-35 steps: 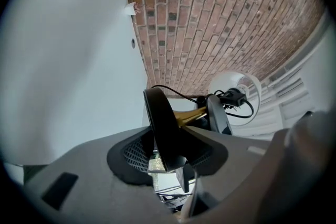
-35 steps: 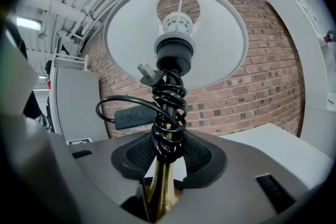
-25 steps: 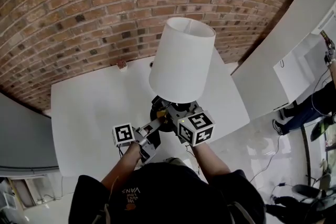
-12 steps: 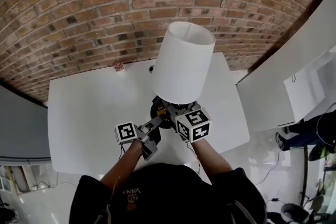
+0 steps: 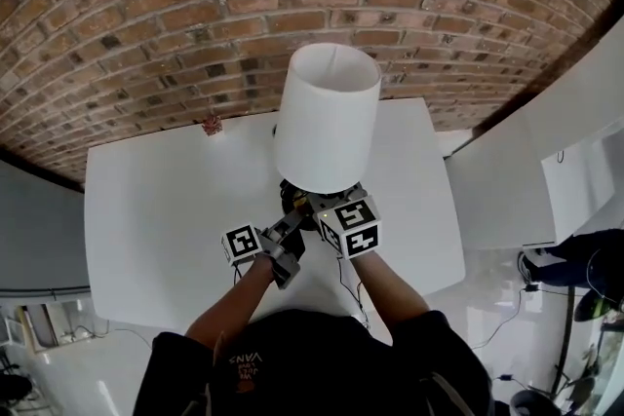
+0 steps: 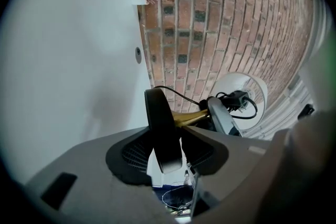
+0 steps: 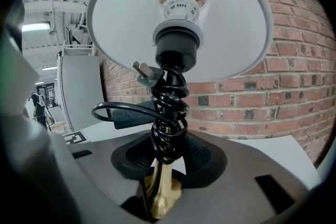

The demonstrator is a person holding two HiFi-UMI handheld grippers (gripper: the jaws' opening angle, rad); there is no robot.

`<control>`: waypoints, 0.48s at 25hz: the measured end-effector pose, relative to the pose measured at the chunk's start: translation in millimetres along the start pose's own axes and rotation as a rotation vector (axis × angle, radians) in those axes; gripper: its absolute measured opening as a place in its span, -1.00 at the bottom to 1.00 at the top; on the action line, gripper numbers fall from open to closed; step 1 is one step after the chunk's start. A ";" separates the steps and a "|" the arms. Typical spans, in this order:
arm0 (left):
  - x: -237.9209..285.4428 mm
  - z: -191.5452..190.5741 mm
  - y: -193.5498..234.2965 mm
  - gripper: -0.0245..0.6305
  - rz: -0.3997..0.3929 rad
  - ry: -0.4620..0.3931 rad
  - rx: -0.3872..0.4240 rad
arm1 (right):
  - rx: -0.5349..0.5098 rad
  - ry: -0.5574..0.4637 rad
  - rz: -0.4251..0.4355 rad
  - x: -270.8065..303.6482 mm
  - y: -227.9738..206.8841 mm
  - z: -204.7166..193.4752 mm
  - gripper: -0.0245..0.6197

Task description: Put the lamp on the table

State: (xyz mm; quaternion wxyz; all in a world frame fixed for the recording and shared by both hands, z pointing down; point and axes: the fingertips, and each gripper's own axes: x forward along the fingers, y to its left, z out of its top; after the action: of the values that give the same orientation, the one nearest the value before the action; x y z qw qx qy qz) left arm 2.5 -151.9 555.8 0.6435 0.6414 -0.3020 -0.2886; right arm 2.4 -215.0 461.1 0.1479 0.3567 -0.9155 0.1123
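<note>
Head view: left gripper and right gripper are holding the lamp upright over the table, farther in from its near edge than a second ago. Left jaws are pinching the black base, right jaws the brass stem.

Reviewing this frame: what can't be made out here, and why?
1. Whether the lamp base touches the table: in the head view the shade hides most of it, and neither gripper view shows its underside.
2. The small pinkish item by the brick wall: too small in the head and left gripper views.
3. The person at the head view's right edge: cut off.
</note>
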 end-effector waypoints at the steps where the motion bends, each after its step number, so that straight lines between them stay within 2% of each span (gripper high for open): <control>1: 4.6 2.7 3.7 -0.42 0.007 -0.004 0.005 | 0.001 0.003 -0.001 3.3 -4.8 -2.4 -0.52; 4: 19.6 8.3 13.7 -0.41 0.023 -0.003 0.018 | 0.006 0.014 -0.008 10.4 -20.9 -8.8 -0.52; 12: 61.1 23.6 27.6 -0.41 0.030 -0.004 -0.008 | -0.022 0.028 -0.021 30.9 -60.0 -10.8 -0.52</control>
State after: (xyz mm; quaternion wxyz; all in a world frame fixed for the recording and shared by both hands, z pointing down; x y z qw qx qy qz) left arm 24.0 -213.3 584.4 0.6496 0.6338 -0.3118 -0.2813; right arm 23.9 -274.1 488.0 0.1660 0.3631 -0.9107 0.1058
